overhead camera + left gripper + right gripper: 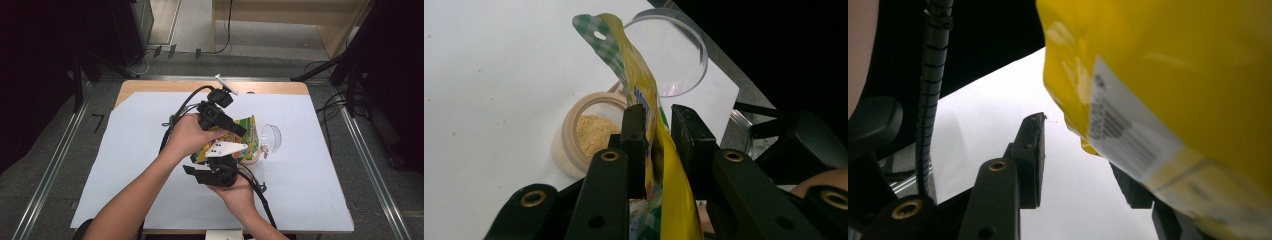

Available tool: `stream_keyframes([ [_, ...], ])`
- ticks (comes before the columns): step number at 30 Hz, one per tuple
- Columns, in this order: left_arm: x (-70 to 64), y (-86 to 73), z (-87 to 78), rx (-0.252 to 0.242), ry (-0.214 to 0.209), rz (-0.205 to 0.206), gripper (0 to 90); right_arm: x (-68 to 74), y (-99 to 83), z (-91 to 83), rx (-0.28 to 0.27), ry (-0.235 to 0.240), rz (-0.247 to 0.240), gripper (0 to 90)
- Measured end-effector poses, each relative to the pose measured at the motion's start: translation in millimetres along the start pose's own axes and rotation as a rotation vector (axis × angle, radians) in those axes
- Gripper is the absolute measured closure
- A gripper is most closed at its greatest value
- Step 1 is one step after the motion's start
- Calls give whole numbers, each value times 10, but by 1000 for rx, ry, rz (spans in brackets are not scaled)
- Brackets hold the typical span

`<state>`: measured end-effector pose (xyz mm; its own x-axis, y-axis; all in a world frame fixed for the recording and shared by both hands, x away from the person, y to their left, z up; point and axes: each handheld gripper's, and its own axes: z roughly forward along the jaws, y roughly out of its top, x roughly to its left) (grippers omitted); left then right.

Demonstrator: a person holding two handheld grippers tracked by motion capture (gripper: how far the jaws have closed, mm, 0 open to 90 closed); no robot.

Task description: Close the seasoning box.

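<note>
My right gripper (pixel 220 172), nearest me, has its jaws spread, the crinkly yellow plastic pouch (pixel 1168 85) bulging just above them. My left gripper (pixel 656 135) clenches that pouch's upper edge, holding it above the round beige jar of tan powder (pixel 586 132) on the white table cover (pixel 130 150). Beyond lies a clear round plastic lid (pixel 679 55).

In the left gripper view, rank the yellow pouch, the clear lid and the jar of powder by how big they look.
1. Yellow pouch, though it is closest to the camera.
2. Clear lid.
3. Jar of powder, partly hidden, so its place against the lid is unsure.
</note>
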<state>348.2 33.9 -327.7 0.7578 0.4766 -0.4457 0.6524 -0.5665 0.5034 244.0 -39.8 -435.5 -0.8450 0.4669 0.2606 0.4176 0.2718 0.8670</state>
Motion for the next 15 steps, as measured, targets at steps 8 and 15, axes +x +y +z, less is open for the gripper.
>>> stream_keyframes([
  [8, 39, -92, -15, 11, -8, 23, 794, 10, -55, 51, 9, 45, -7, 542],
  [15, 62, -160, -31, 17, -8, 51, 830, 17, -93, 90, 29, 51, -22, 519],
])
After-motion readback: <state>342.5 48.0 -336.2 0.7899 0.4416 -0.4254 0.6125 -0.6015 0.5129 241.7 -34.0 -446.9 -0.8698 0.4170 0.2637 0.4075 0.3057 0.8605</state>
